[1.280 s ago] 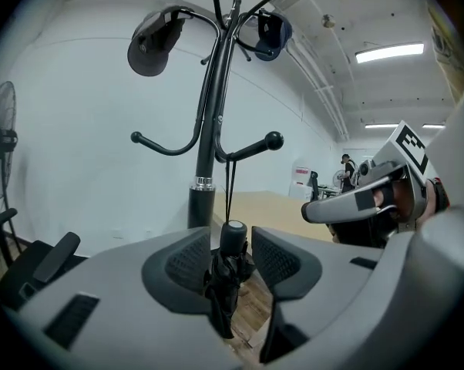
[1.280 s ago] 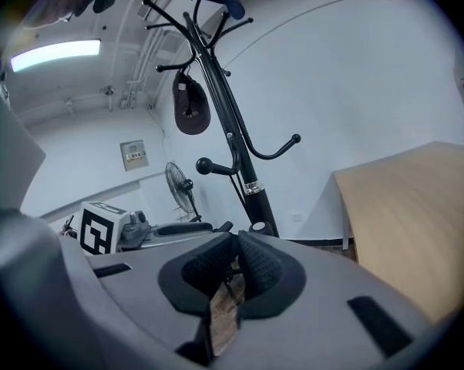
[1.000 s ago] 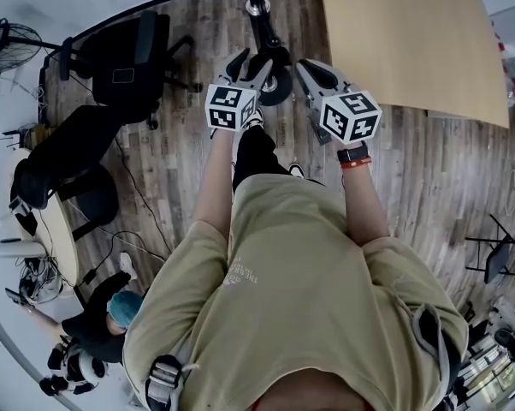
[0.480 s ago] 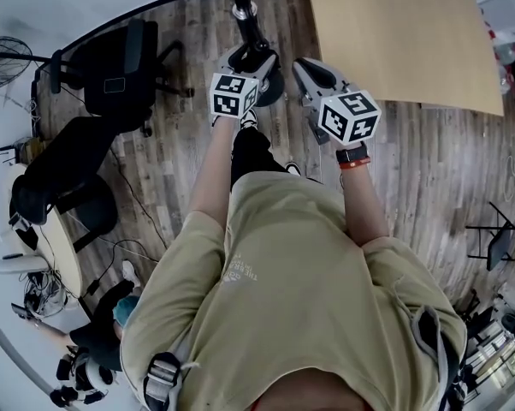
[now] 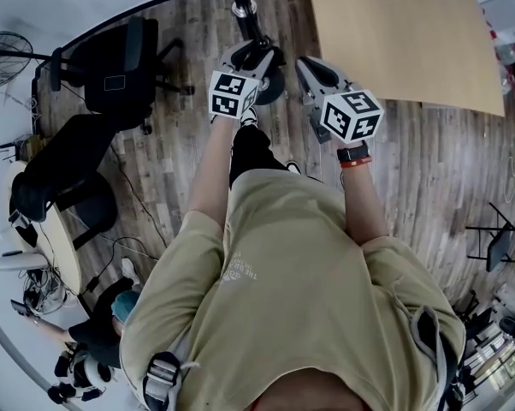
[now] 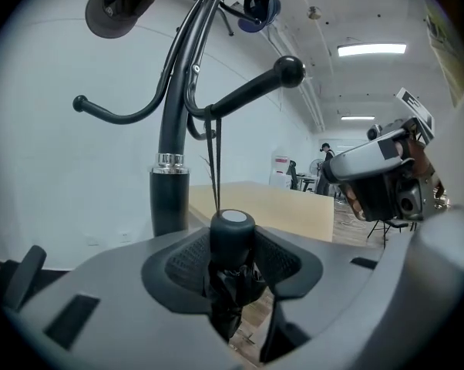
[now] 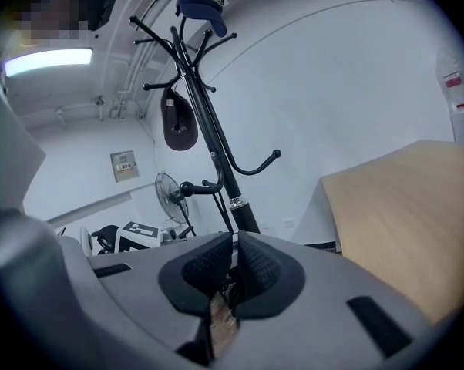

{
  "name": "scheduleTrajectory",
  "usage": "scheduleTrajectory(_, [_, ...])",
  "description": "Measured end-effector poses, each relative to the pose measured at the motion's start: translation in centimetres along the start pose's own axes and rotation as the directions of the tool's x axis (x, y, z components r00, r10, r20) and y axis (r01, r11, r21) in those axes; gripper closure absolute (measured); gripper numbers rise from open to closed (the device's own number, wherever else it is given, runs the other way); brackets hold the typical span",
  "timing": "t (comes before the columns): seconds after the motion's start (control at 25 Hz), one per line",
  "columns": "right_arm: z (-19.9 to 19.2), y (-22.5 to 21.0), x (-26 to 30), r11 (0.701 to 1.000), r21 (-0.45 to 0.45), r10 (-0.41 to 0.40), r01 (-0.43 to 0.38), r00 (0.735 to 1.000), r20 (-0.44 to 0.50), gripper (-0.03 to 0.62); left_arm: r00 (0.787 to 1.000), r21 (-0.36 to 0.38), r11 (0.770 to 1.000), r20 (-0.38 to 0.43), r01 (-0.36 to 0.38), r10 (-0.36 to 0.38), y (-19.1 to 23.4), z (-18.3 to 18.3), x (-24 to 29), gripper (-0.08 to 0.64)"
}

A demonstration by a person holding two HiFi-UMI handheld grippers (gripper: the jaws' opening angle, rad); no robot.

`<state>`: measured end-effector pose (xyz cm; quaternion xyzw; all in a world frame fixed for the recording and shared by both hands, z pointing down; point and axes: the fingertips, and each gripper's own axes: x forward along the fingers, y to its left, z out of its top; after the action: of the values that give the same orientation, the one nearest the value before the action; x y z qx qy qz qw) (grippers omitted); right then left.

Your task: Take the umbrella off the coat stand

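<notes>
The umbrella (image 6: 233, 230), judged light, is hung by its strap (image 6: 214, 156) from the stand (image 6: 173, 129) at 12 o'clock. Its stiff handle, the best hold, is being closed on by the jaws of the left gripper (image 6: 232, 257); those of the right gripper (image 7: 233, 267) are pressed together, empty.

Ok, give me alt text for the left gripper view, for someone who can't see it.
The left gripper's jaws are closing around a black umbrella handle, whose thin strap hangs from a ball-tipped hook of a black coat stand. The right gripper hovers at the right.
</notes>
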<state>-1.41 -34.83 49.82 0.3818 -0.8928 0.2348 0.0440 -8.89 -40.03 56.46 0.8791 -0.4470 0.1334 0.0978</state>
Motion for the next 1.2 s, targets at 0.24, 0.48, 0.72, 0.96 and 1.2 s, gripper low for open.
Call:
scheduleTrajectory(0.24, [0.1,0.4,-0.2,1.000,0.002,0.013,-0.013,1.000,0.002,0.557,1.000,0.001,1.000,0.014,0.005,-0.005,-0.6,1.1,-1.2,0.374])
scheduleTrajectory(0.48, [0.2,0.4,-0.4,1.000,0.008,0.015,-0.015,1.000,0.011,0.560,1.000,-0.028,1.000,0.012,-0.009,0.010,-0.9,1.8,-2.0,0.374])
scheduleTrajectory(0.72, [0.5,1.0,-0.4,1.000,0.010,0.024,-0.024,1.000,0.013,0.563,1.000,-0.008,1.000,-0.005,-0.027,0.027,-1.6,3.0,-3.4,0.374])
scheduleTrajectory(0.96, [0.5,1.9,-0.5,0.999,0.016,0.031,-0.031,0.999,0.019,0.565,0.999,-0.047,0.998,0.016,-0.037,0.038,-2.2,3.7,-5.6,0.374])
scheduleTrajectory(1.2, [0.5,2.1,-0.8,0.999,0.021,0.031,-0.032,0.999,0.025,0.566,0.998,-0.045,0.998,0.047,-0.044,0.046,-3.0,5.6,-7.0,0.374])
